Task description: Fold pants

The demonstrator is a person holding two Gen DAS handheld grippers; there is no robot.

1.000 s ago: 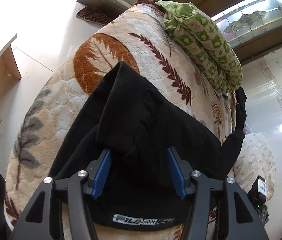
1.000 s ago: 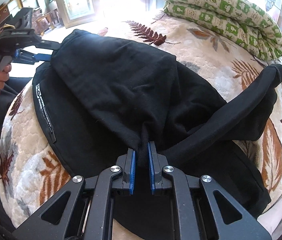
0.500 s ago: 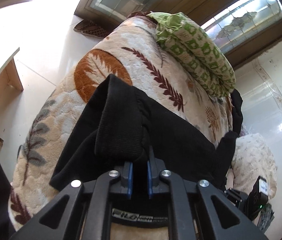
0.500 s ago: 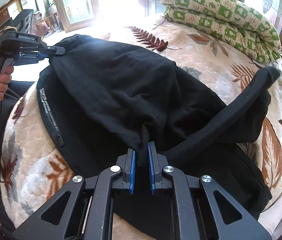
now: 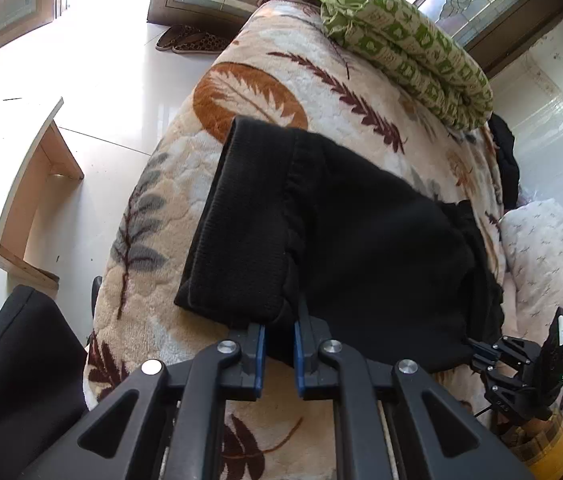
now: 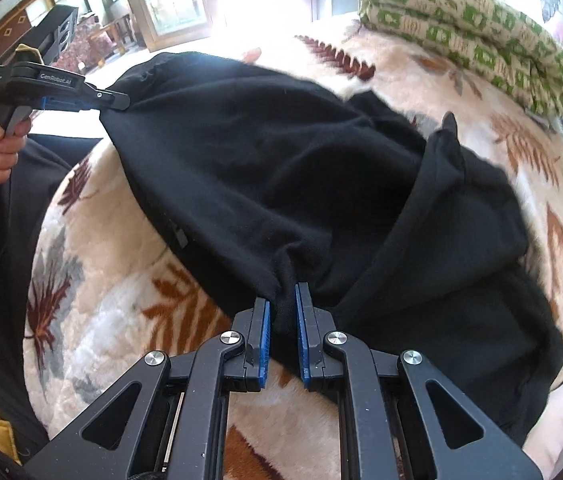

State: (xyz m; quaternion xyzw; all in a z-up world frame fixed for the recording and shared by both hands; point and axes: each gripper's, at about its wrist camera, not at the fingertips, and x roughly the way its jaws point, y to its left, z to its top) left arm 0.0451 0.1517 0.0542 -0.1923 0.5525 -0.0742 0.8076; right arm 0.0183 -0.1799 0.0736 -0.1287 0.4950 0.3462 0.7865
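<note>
Black pants (image 5: 361, 240) lie on a leaf-patterned blanket (image 5: 249, 92) on a bed. My left gripper (image 5: 279, 344) is shut on the ribbed cuff end (image 5: 241, 224) of the pants and holds it lifted. It also shows at the left of the right wrist view (image 6: 113, 100). My right gripper (image 6: 281, 320) is shut on a bunched fold of the pants (image 6: 265, 168), which stretch taut between the two grippers. The rest of the pants (image 6: 461, 248) droops in folds to the right. The right gripper also shows at the lower right of the left wrist view (image 5: 477, 350).
A folded green-and-white quilt (image 5: 409, 48) lies at the far end of the bed, also in the right wrist view (image 6: 473, 24). A white pillow (image 5: 549, 264) sits at the right. Slippers (image 5: 189, 42) and a wooden shelf (image 5: 29, 184) stand on the tiled floor at left.
My left gripper has shut on the cuff end and lifted it. Both grippers have pulled the pants up and toward the bed's near edge; the waistband with the logo is out of sight.
</note>
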